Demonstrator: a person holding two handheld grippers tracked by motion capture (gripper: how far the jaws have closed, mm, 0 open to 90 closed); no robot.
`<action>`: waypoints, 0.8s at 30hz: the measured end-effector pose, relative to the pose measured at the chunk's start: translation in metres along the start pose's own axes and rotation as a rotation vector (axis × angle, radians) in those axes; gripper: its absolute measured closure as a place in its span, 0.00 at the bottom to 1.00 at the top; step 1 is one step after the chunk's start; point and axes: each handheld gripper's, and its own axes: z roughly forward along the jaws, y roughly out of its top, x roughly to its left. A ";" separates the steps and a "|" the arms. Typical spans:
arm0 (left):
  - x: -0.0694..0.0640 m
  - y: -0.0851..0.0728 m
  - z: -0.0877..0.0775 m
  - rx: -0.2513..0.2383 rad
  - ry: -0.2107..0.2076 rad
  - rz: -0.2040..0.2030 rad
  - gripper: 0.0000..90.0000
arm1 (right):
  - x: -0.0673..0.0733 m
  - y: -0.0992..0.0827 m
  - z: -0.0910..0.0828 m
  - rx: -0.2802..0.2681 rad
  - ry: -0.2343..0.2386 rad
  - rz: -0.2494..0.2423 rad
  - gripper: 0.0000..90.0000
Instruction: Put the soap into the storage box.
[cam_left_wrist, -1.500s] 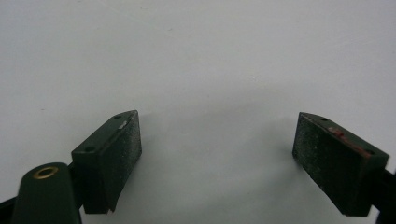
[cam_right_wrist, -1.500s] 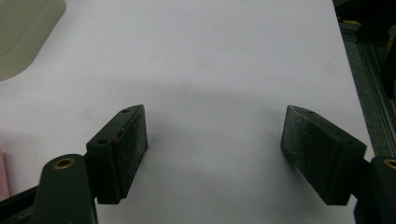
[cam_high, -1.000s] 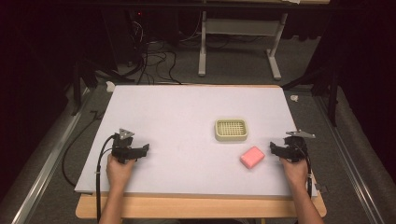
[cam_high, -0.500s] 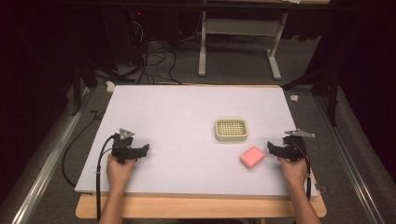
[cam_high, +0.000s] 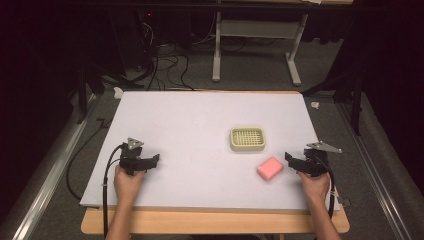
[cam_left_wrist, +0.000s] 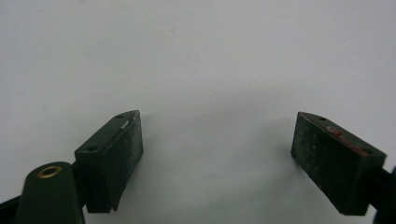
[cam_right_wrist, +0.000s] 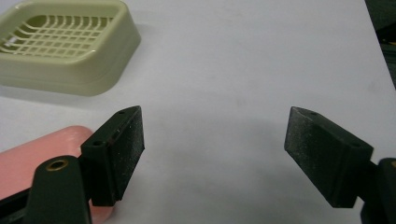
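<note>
A pink soap bar (cam_high: 270, 168) lies on the white table top (cam_high: 200, 125), right of centre and near the front. A cream slotted soap dish (cam_high: 247, 139) stands just behind it, empty. My right gripper (cam_high: 291, 160) is open, low over the table, right beside the bar's right end; in the right gripper view the pink soap bar (cam_right_wrist: 32, 154) sits behind the left jaw and the soap dish (cam_right_wrist: 65, 44) is at upper left. My left gripper (cam_high: 153, 161) is open at the front left, with bare table between its pads (cam_left_wrist: 119, 154).
The wooden table edge (cam_high: 215, 220) runs along the front. Past the far edge are floor cables (cam_high: 165, 65) and a white desk frame (cam_high: 255, 45). A small white object (cam_high: 118, 92) lies off the table's back left corner.
My right gripper has crept left toward the pink soap bar. The left gripper, the bar and the dish have not moved.
</note>
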 end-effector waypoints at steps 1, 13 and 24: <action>0.000 0.000 0.000 0.000 0.000 0.000 0.19 | 0.001 0.000 -0.002 -0.004 0.006 0.005 0.22; 0.000 0.000 0.000 0.000 -0.001 -0.001 0.19 | 0.014 0.001 -0.024 -0.072 0.123 -0.037 0.15; 0.000 0.000 0.000 -0.002 -0.002 -0.002 0.19 | 0.031 -0.004 -0.032 -0.059 0.150 -0.083 0.13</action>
